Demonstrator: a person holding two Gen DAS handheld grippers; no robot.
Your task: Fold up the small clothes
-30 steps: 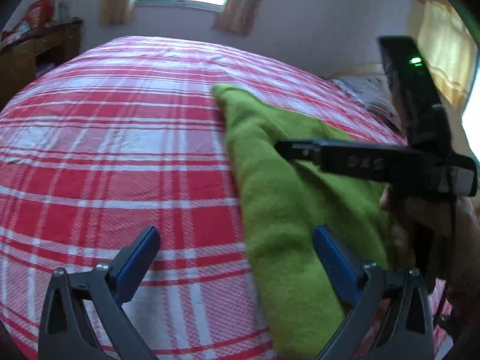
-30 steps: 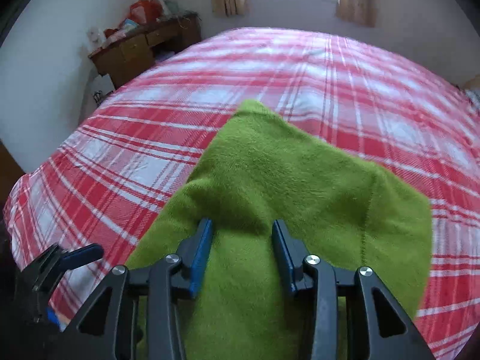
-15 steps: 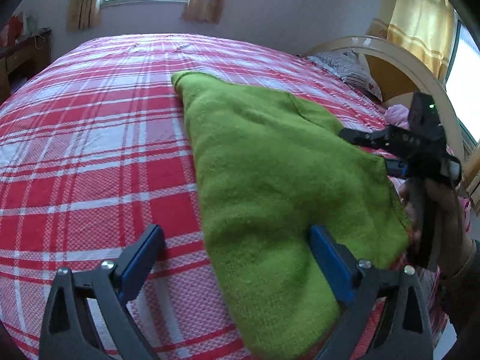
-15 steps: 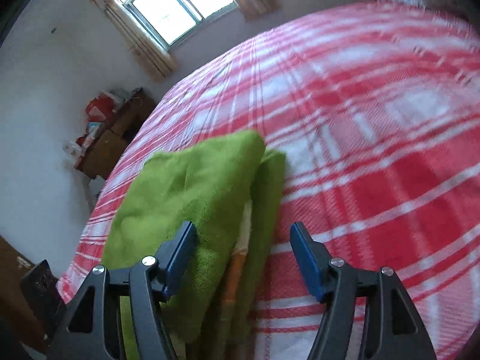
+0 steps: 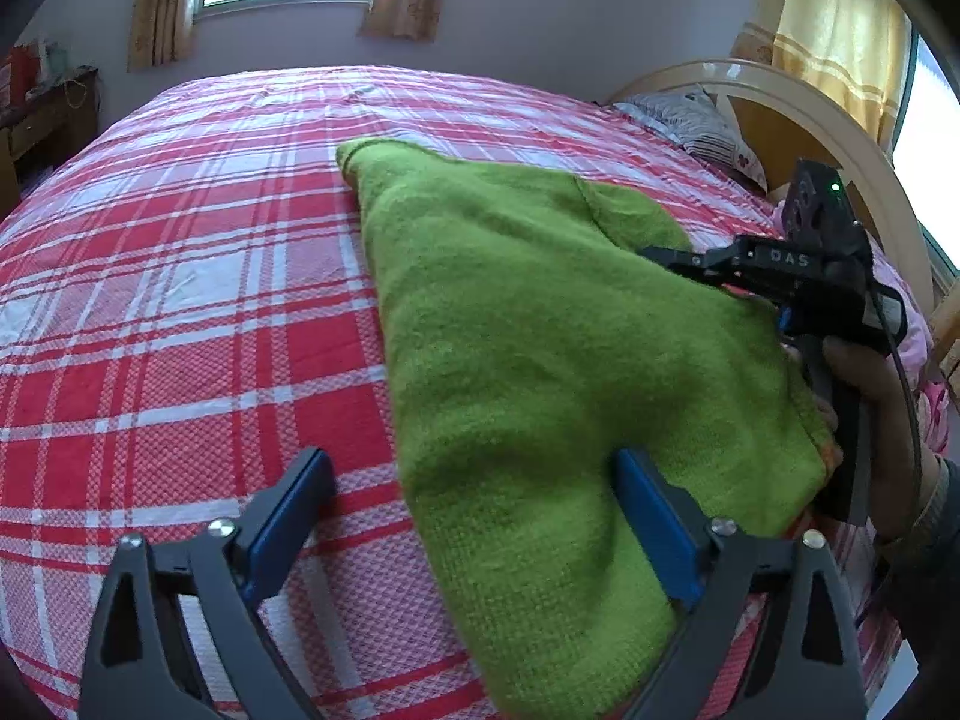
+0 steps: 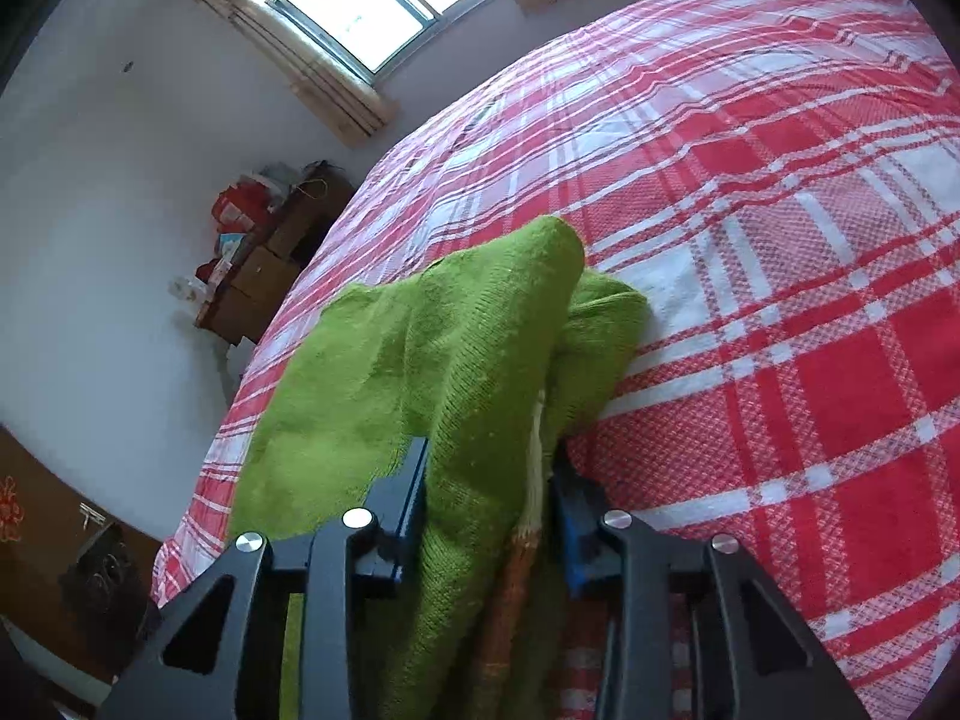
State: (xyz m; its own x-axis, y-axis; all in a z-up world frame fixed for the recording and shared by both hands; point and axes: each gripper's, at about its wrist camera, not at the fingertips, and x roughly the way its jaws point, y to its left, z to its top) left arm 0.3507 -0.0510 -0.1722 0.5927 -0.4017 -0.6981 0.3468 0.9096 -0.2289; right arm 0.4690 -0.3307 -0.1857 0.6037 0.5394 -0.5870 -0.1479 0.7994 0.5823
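A folded green knitted garment (image 5: 540,348) lies on the red and white plaid bed (image 5: 180,300). My left gripper (image 5: 474,510) is open, its jaws straddling the garment's near corner. My right gripper (image 6: 489,498) is shut on the garment's (image 6: 432,348) layered edge, with an orange stripe showing between the jaws. The right gripper also shows in the left wrist view (image 5: 780,276), held by a hand at the garment's right edge.
A curved wooden headboard (image 5: 840,138) and a pillow (image 5: 690,120) stand at the right end of the bed. A wooden dresser with clutter (image 6: 264,252) stands by the wall under a window (image 6: 360,0).
My right gripper has swung to the garment's side edge and closed on its layers. My left gripper has moved nearer to the garment's corner and stays open.
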